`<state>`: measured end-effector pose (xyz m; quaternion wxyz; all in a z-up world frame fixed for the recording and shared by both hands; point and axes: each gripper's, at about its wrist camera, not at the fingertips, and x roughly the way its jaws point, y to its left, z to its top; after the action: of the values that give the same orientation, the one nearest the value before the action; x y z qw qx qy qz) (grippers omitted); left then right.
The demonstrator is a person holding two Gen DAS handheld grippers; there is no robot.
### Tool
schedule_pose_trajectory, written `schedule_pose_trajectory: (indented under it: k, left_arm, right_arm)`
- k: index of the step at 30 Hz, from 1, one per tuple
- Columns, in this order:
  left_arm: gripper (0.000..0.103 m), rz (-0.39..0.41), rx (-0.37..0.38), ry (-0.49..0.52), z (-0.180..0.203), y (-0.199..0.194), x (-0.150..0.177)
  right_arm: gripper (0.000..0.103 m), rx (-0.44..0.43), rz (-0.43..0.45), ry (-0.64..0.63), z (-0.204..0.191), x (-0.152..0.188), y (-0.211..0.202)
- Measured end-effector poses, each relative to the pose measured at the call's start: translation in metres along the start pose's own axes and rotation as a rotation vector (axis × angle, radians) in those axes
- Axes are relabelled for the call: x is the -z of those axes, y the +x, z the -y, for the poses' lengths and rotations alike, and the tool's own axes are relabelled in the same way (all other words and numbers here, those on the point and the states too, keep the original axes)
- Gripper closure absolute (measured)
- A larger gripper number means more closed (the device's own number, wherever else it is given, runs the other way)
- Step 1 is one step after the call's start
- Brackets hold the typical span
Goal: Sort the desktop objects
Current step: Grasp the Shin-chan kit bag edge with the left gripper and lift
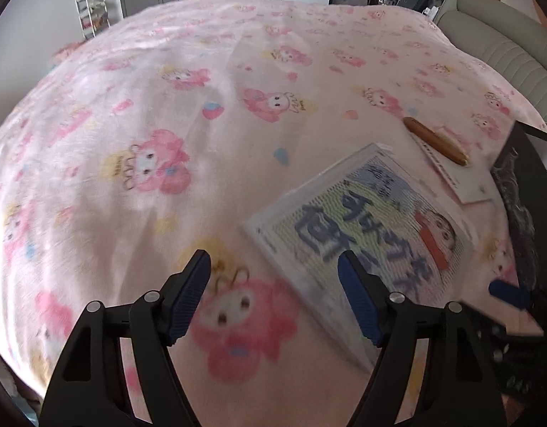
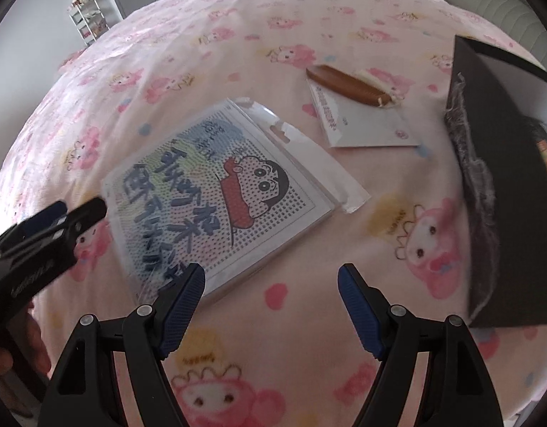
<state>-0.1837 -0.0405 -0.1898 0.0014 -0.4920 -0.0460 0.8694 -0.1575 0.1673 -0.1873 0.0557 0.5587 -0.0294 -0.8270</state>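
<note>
Both claws, left point(image 1: 275, 267) and right point(image 2: 271, 281), gape empty; grip the packet point(image 2: 220, 192) by its near edge, pads flat.

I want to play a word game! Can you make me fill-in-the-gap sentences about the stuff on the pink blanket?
1. The brown comb lies on top of a white ____.
2. The cartoon picture kit is sealed in a clear plastic ____.
3. The right gripper holds ____ between its fingers.
4. The blanket is mostly the colour ____.

Missing words: card; bag; nothing; pink
</note>
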Motion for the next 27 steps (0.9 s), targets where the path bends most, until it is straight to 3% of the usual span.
schedule_pose_trajectory:
  k: [6, 13, 23, 27]
  left_arm:
    - [0.021, -0.038, 0.041, -0.011, -0.008, 0.035, -0.024]
    - [0.015, -0.077, 0.125, -0.059, -0.012, 0.055, -0.029]
    - [0.037, -0.113, 0.206, -0.053, -0.005, 0.035, -0.012]
    - [0.041, -0.138, 0.249, -0.027, 0.003, 0.016, 0.008]
  right_arm:
    - [0.028, -0.026, -0.041, 0.013, 0.001, -0.004, 0.018]
    - [0.028, -0.071, -0.049, 0.012, -0.003, -0.015, 0.031]
    - [0.028, -0.094, -0.053, 0.019, -0.005, -0.012, 0.028]
    - [0.028, -0.067, -0.043, 0.045, 0.005, -0.01, 0.021]
